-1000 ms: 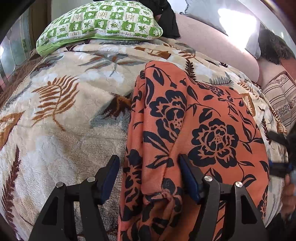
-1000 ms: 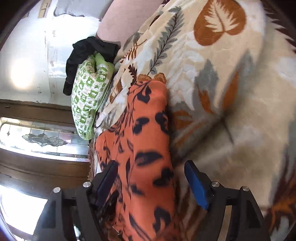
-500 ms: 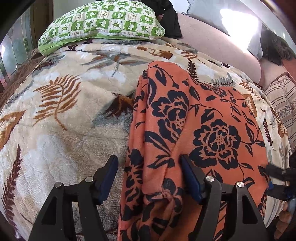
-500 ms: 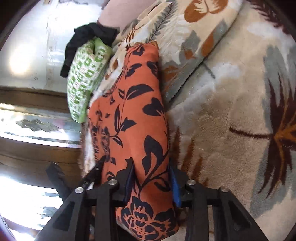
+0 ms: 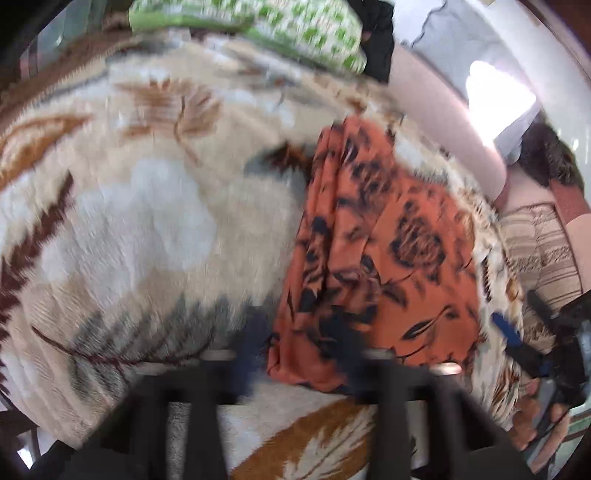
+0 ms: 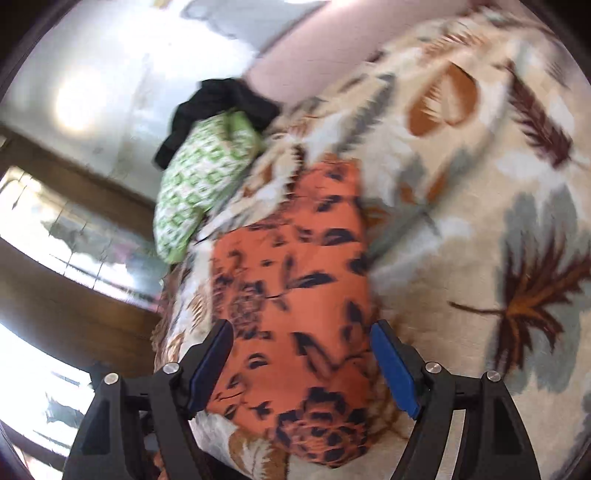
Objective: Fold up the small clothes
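An orange cloth with black flowers (image 5: pixel 399 236) lies on the leaf-print blanket (image 5: pixel 147 229), creased along its left side. My left gripper (image 5: pixel 303 354) is at the cloth's near corner. Its jaws are closing, with that corner bunched between the blurred pads, which seem to touch it on both sides. In the right wrist view the same cloth (image 6: pixel 295 280) runs away from me. My right gripper (image 6: pixel 303 362) hovers over its near end, jaws opening wide, pads off the fabric. The right gripper (image 5: pixel 517 343) also shows at the left view's right edge, held by a hand (image 5: pixel 535 417).
A green-checked pillow (image 5: pixel 295 29) and a black garment (image 6: pixel 221 99) lie at the head of the bed. A striped cushion (image 5: pixel 543 251) sits at the right. A pink sheet (image 5: pixel 436 107) borders the blanket. A wooden window frame (image 6: pixel 74 295) is to the left.
The left jaws have narrowed onto the cloth's near corner, and that view swung so the cloth's near edge shows. The right jaws pinched the cloth half a second ago, then let go and rose.
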Available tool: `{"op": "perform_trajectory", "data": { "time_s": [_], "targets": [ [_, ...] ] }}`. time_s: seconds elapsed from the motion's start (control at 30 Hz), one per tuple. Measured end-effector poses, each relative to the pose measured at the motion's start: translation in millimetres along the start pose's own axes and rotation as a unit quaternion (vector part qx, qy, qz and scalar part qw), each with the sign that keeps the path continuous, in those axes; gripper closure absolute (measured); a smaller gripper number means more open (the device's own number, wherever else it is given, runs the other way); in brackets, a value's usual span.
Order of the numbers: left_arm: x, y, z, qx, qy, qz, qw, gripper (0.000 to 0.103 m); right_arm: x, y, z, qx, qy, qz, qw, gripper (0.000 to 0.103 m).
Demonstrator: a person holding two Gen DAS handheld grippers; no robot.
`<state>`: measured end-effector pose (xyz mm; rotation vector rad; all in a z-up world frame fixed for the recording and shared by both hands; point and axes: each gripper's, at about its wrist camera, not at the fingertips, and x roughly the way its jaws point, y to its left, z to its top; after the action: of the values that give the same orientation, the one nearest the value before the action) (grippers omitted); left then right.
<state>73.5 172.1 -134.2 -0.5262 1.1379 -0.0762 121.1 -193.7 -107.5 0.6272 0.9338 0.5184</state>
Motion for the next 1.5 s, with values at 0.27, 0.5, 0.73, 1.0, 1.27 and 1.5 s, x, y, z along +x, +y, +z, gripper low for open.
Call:
{"op": "perform_trajectory", "data": {
  "time_s": [0.27,0.5,0.73,1.0,1.27,1.5],
  "targets": [
    [-14.6,-2.4,8.7,-0.016,0.003,-0.048,0.9987,0.083,41.4,21.0,3.8,-0.011,0.065,0.016,0.998,0.024],
    [-11.4,-39.4,83.9,0.053,-0.041,-0.044,0.9967,0.041,56.1,15.6,-1.6,-0.004,0.08,0.029,0.996,0.024],
    [70.2,-12.1,132.2,-0.005,0.051,-0.061,0.9968,0.085,51.8,11.6,-2.9,0.003,0.082,0.046,0.996,0.024],
    [29.3,-30.5,111.1,0.021,-0.013,-0.027,0.9993,0.072,51.3,12.0,-5.4,0.003,0.088,0.047,0.995,0.024],
    [-40.0,-56.0,46.6,0.119,-0.094,0.053,0.987,0.047,34.3,26.4,-25.7,-0.001,0.085,0.053,0.995,0.023],
    [-59.6,-57.9,7.8,0.126,-0.105,0.083,0.9829,0.047,51.4,6.7,-39.7,0.055,0.116,0.048,0.991,0.023]
  ]
}}
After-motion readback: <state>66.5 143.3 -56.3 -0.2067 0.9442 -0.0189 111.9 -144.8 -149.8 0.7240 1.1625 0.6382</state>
